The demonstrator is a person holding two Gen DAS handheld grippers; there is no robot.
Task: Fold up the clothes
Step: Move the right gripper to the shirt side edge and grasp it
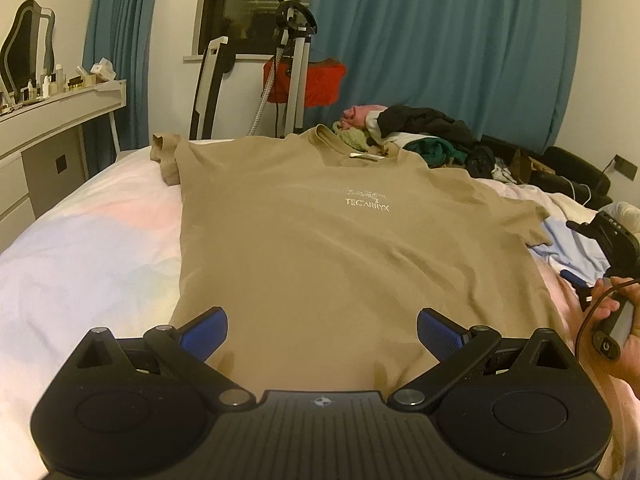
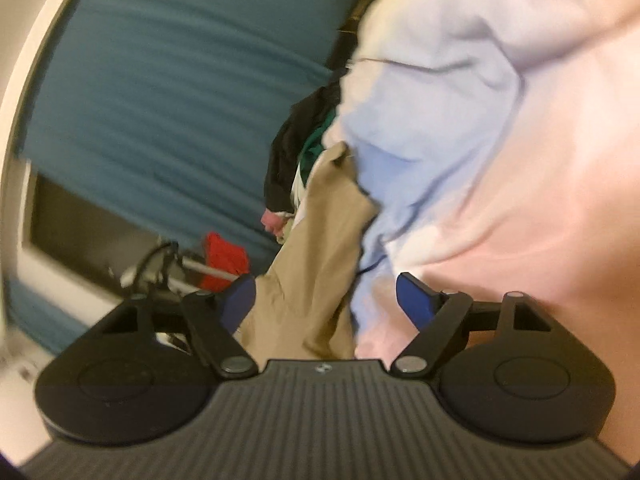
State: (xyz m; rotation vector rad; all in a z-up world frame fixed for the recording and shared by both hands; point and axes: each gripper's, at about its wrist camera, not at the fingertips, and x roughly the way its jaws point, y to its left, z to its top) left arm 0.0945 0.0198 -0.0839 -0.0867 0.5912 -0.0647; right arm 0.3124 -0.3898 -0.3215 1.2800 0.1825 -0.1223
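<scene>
A tan T-shirt (image 1: pixel 328 248) with white chest lettering lies spread flat on the bed, collar at the far end, hem near me. My left gripper (image 1: pixel 322 330) is open, its blue pads just above the hem at the shirt's middle, holding nothing. My right gripper (image 2: pixel 326 298) is open and rolled sideways beside the shirt's right edge; the tan shirt (image 2: pixel 316 264) shows between its jaws, not gripped. The right gripper also shows in the left wrist view (image 1: pixel 600 252), held in a hand at the shirt's right side.
The bed (image 1: pixel 92 248) has a pastel pink and blue sheet. A pile of dark and green clothes (image 1: pixel 432 136) lies past the collar. A white dresser (image 1: pixel 56 128) stands on the left. A stand (image 1: pixel 294 64), red cloth and teal curtains (image 1: pixel 440 40) are behind.
</scene>
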